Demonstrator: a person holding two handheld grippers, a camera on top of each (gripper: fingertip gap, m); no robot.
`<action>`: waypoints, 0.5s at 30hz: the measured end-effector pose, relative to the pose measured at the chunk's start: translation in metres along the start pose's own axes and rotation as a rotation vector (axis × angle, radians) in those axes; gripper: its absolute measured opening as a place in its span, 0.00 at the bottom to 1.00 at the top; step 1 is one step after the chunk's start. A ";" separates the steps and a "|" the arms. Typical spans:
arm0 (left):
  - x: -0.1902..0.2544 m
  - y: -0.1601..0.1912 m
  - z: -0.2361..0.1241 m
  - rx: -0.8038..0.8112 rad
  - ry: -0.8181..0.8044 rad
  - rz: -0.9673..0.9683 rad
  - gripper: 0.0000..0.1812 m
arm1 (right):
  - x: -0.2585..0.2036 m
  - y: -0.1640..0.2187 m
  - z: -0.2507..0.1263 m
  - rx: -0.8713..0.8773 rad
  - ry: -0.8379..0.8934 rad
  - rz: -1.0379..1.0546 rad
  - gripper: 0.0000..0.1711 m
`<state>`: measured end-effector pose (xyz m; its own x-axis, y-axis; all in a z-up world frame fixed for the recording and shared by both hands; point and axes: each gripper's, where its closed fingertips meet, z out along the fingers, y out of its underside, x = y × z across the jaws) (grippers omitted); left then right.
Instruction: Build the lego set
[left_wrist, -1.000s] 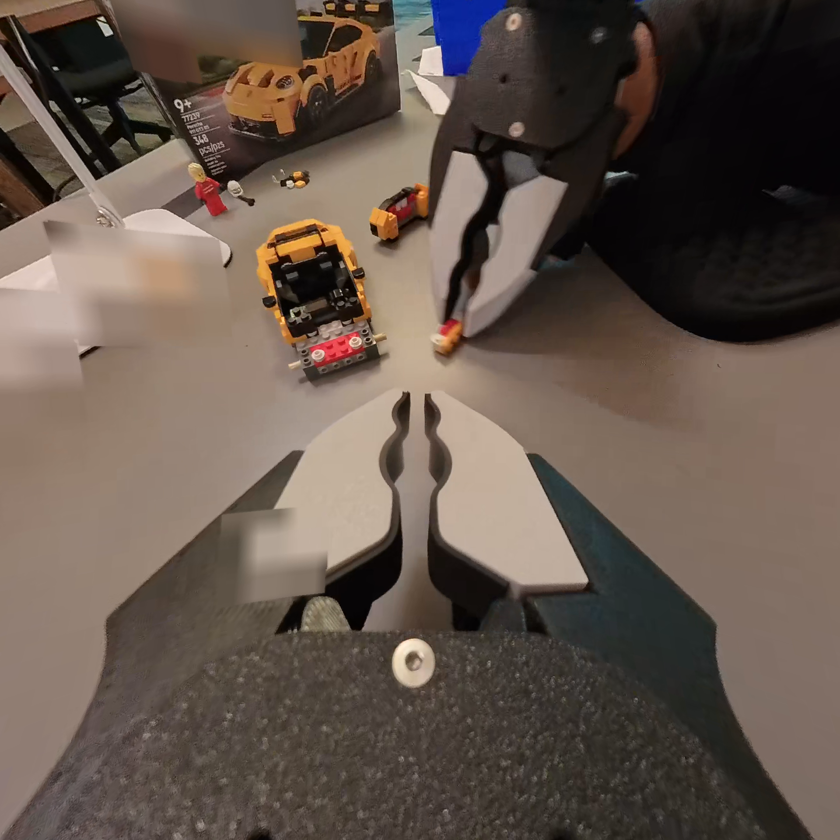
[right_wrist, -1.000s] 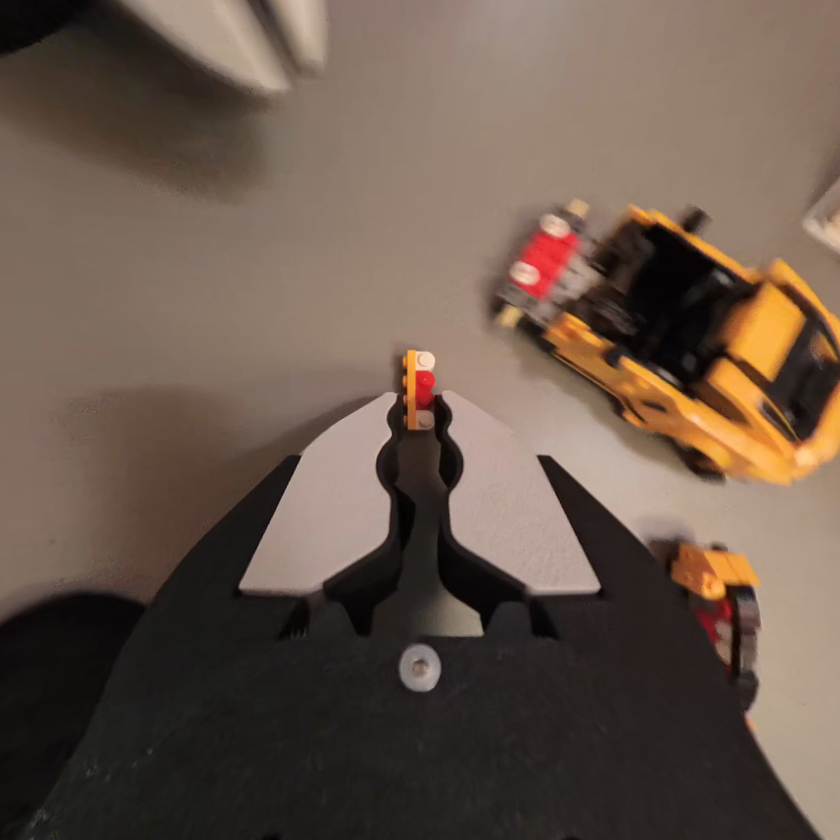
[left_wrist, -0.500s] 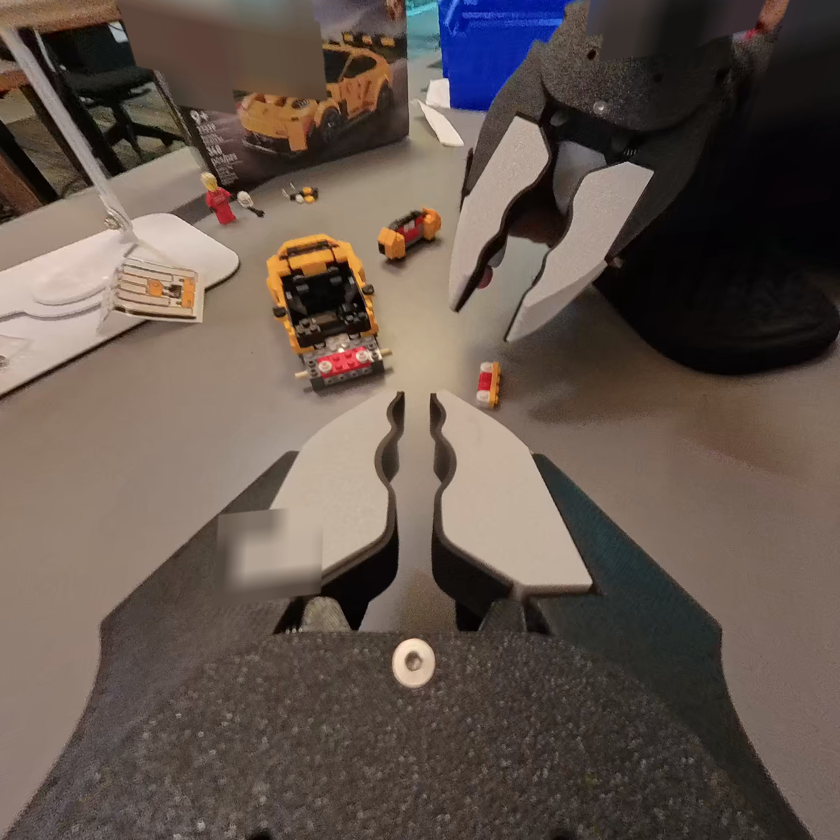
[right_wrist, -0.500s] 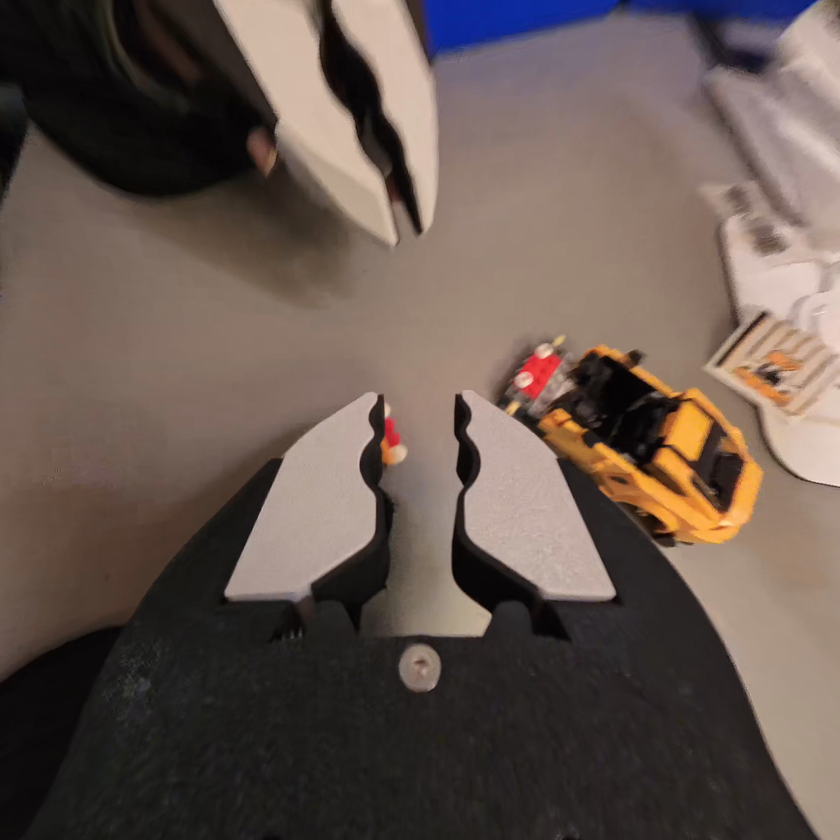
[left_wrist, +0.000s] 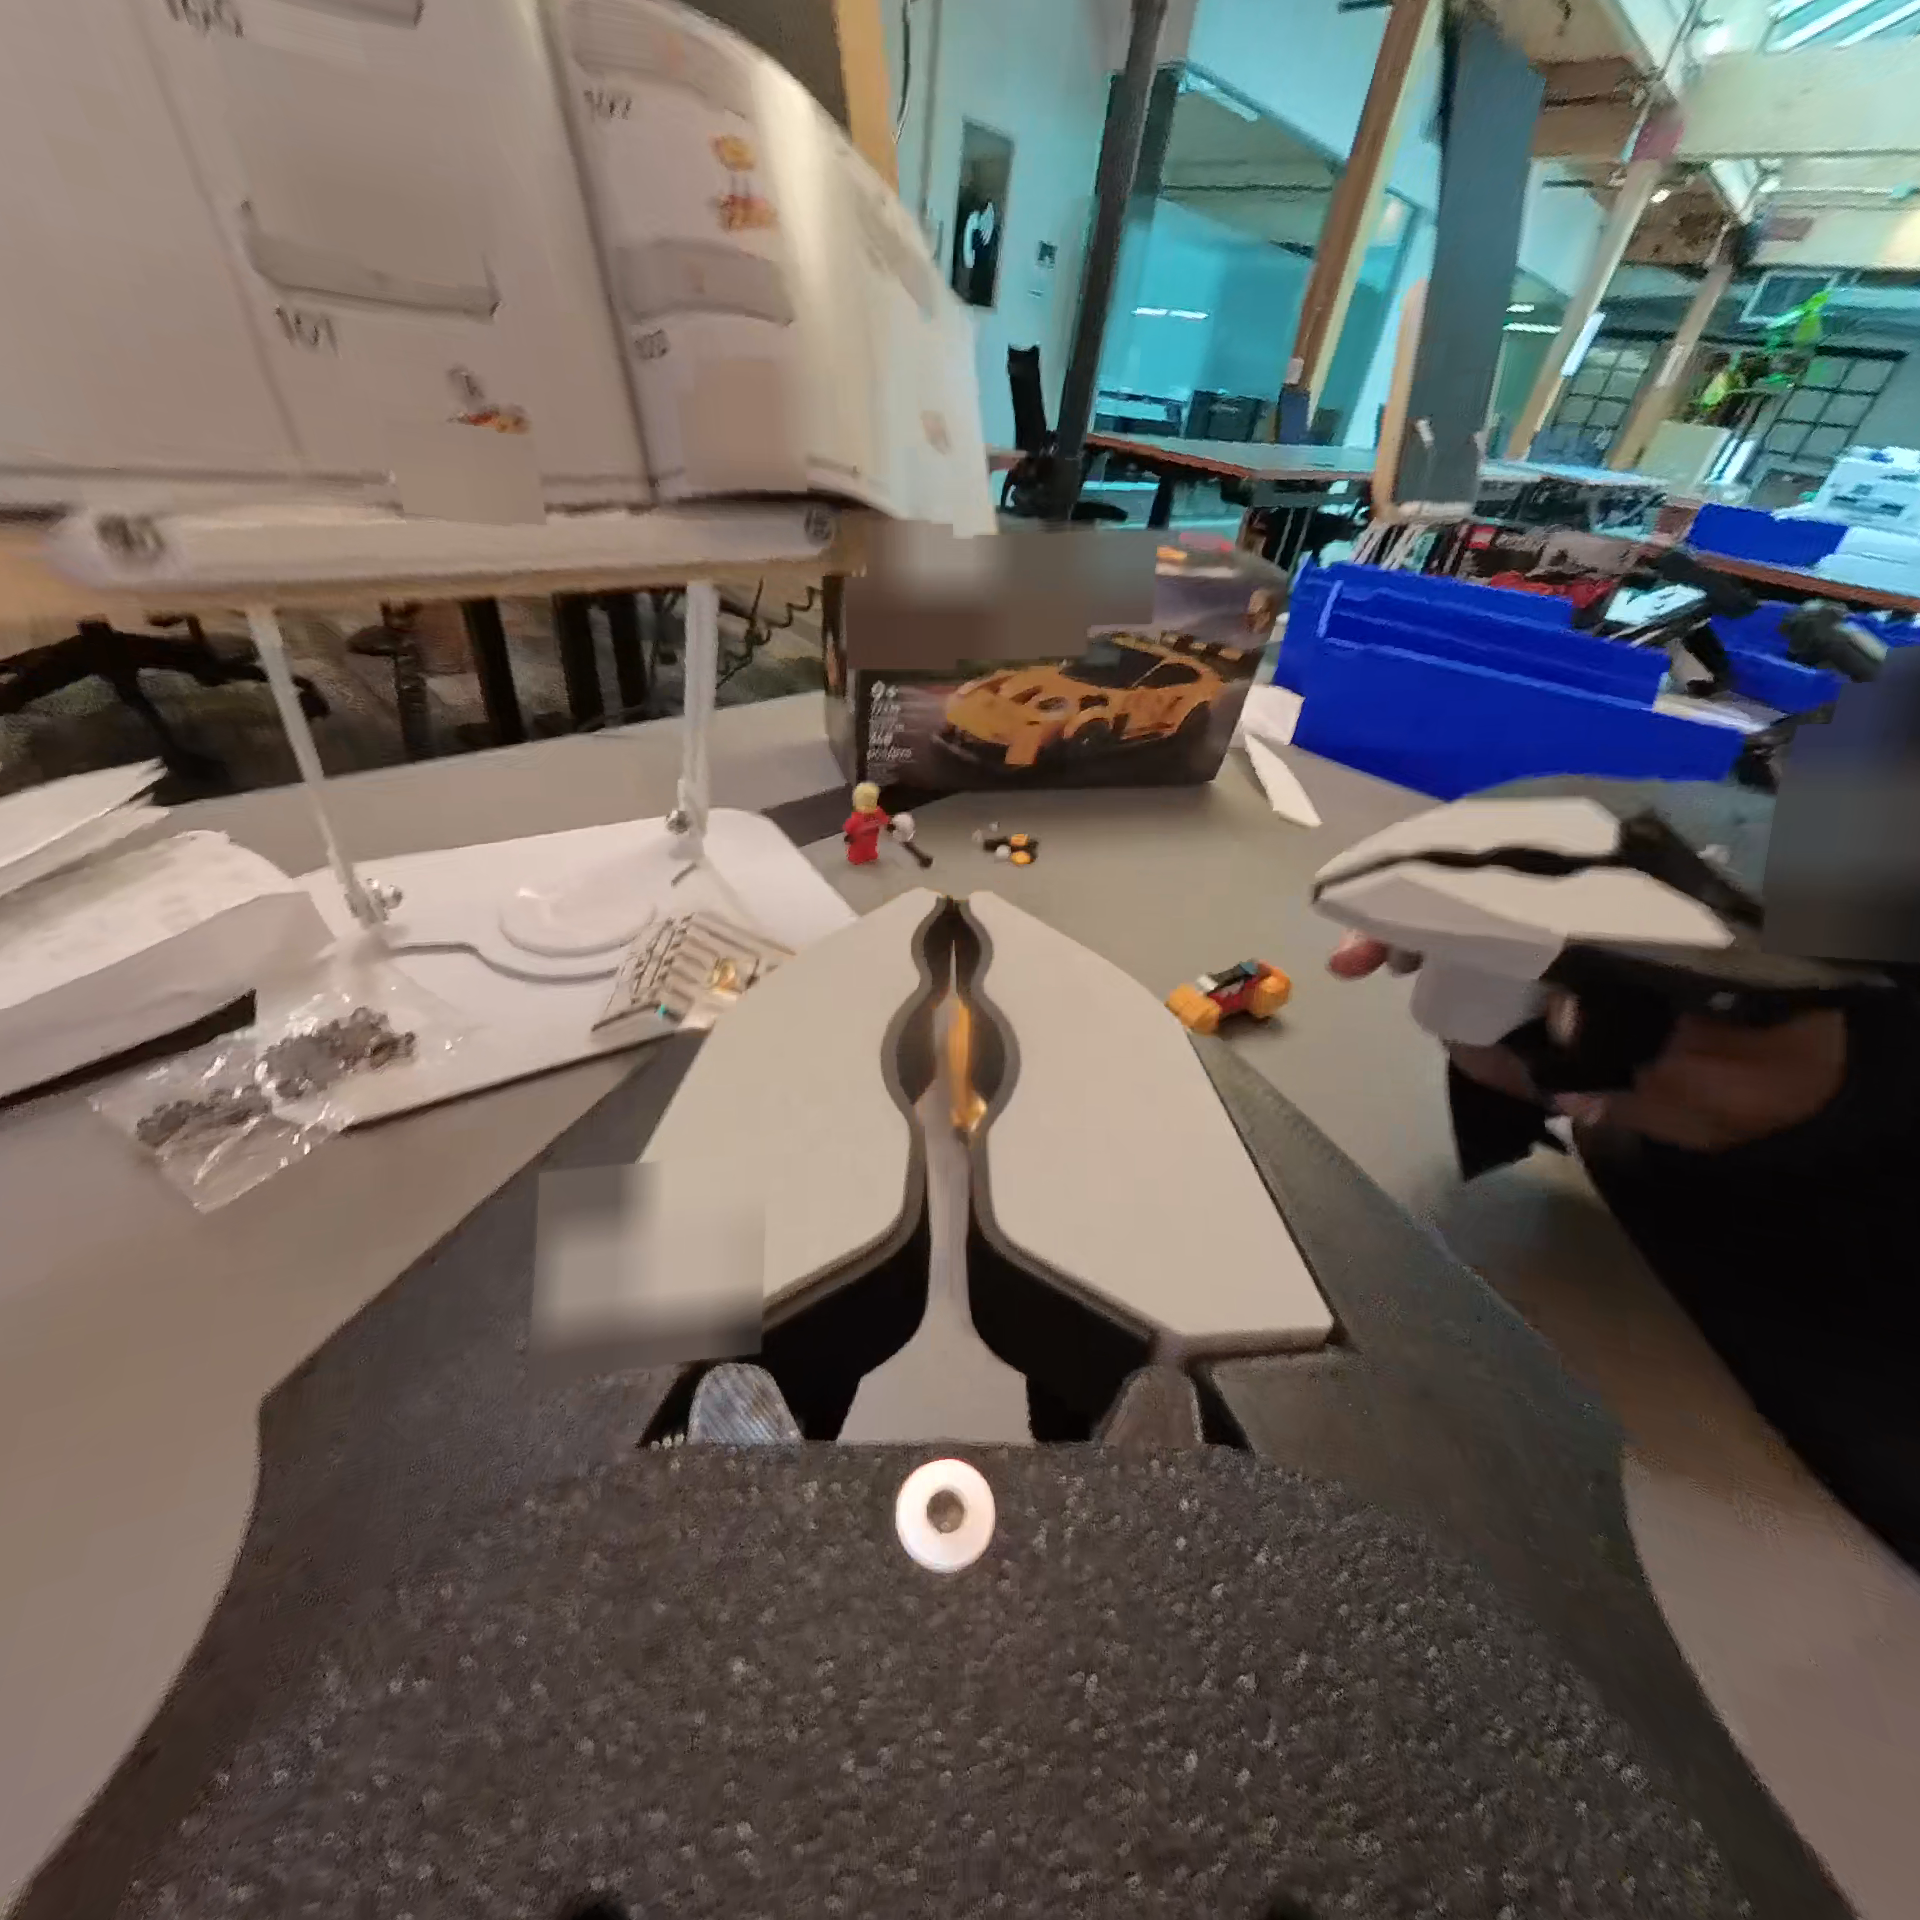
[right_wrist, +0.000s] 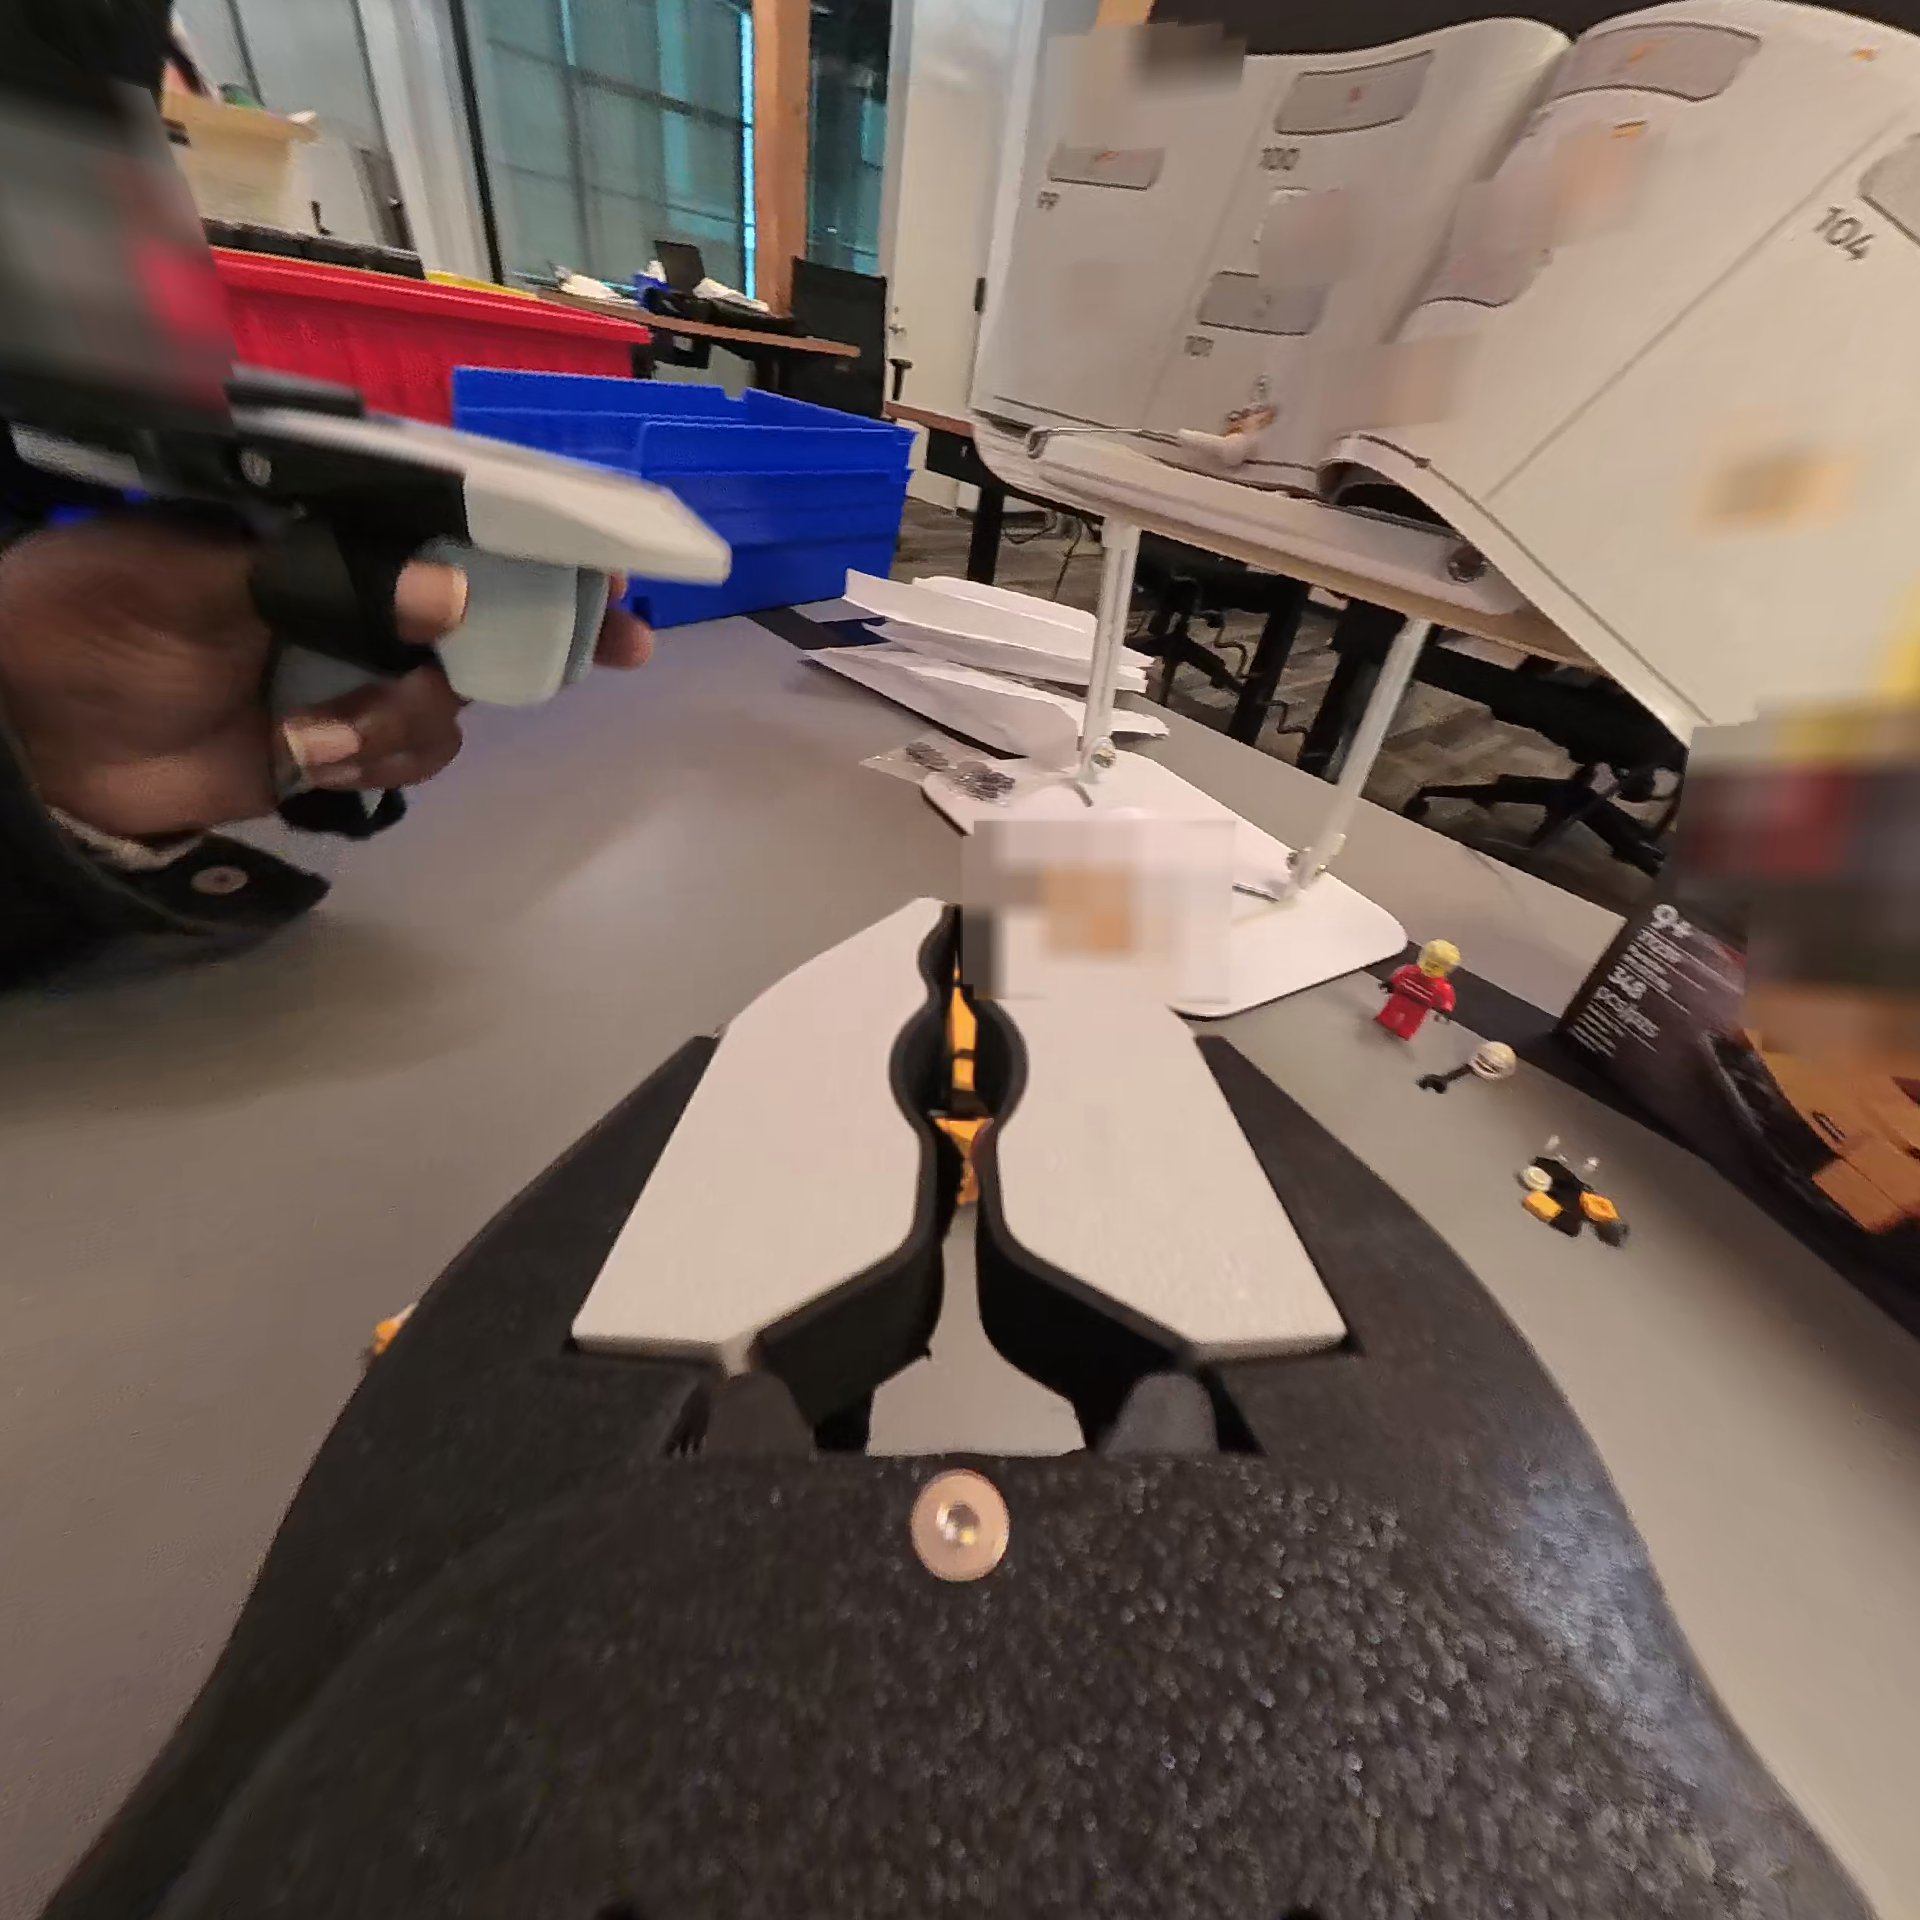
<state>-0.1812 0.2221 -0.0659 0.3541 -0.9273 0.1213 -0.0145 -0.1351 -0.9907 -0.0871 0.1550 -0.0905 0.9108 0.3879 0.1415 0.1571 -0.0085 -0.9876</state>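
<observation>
Both grippers point toward the manual (right_wrist: 1455, 208), so I think the next step is being read. The left gripper (left_wrist: 951, 906) and right gripper (right_wrist: 948, 920) have fingers together. An orange bit (right_wrist: 961, 1039) shows in the right's gap, held or beneath, I cannot tell; next, find where it fits.

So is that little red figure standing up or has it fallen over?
Standing upright. The red figure is on its feet on the grey table, head uppermost, in both views.
</observation>
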 end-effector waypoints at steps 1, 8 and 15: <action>-0.003 0.010 0.000 -0.014 -0.002 0.000 0.00 | 0.004 0.000 -0.001 0.005 0.012 0.009 0.00; -0.016 0.035 0.000 -0.054 -0.008 -0.027 0.00 | 0.029 0.009 -0.002 -0.012 0.090 0.082 0.00; -0.009 0.038 0.001 -0.062 0.008 0.001 0.00 | 0.040 0.015 -0.002 -0.028 0.137 0.115 0.00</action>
<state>-0.1835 0.2257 -0.1045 0.3462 -0.9303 0.1214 -0.0724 -0.1555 -0.9852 -0.0473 0.1686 -0.0991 0.9665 0.2537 0.0377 0.0578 -0.0720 -0.9957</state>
